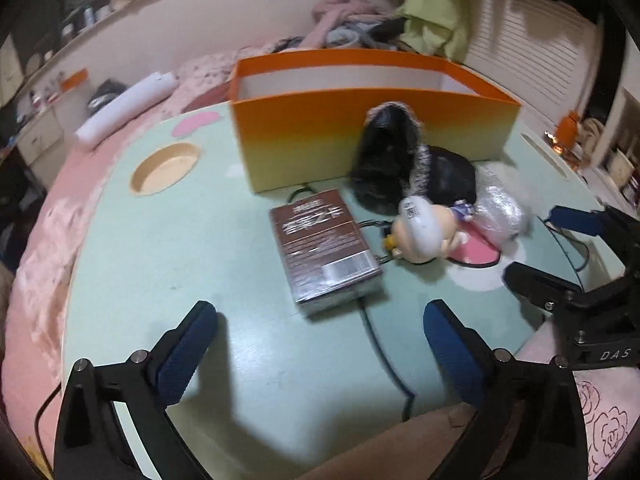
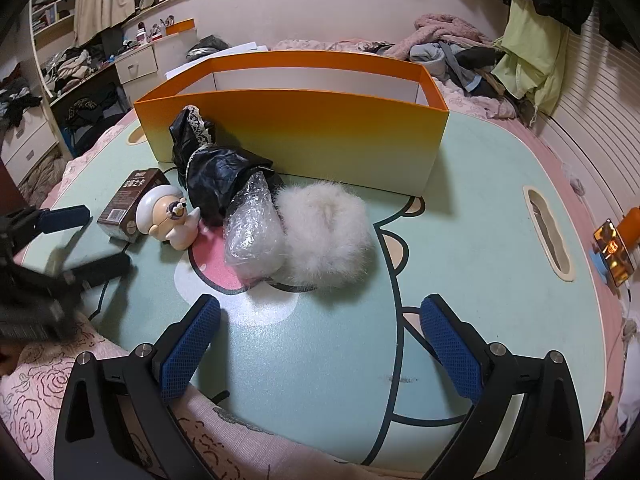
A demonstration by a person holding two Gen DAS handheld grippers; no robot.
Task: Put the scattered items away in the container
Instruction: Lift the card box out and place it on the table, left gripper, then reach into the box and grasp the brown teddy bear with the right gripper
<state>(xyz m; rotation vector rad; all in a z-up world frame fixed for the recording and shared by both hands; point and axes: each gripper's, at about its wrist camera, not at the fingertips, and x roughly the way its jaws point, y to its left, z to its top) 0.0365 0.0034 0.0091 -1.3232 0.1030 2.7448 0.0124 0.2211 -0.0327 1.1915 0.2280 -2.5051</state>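
Observation:
An orange open-topped container [image 1: 360,136] [image 2: 304,136] stands at the back of the green table [image 1: 180,272] [image 2: 480,216]. In front of it lie a brown shrink-wrapped box [image 1: 320,248] [image 2: 128,200], a small white-capped figurine [image 1: 420,232] [image 2: 170,216], a black lace-trimmed fabric piece [image 1: 388,160] [image 2: 216,176], a bubble-wrap bundle [image 1: 500,208] [image 2: 252,236] and a white fluffy ball [image 2: 328,236]. My left gripper [image 1: 320,314] [image 2: 92,242] is open and empty just short of the brown box. My right gripper [image 2: 320,308] [image 1: 552,248] is open and empty, near the fluffy ball.
A black cable [image 1: 380,344] runs from under the brown box to the table's near edge. The table has a round cup recess [image 1: 166,168] and a slot [image 2: 548,236]. Pink bedding [image 1: 44,240], a white roll [image 1: 124,108] and piled clothes [image 2: 452,48] surround it.

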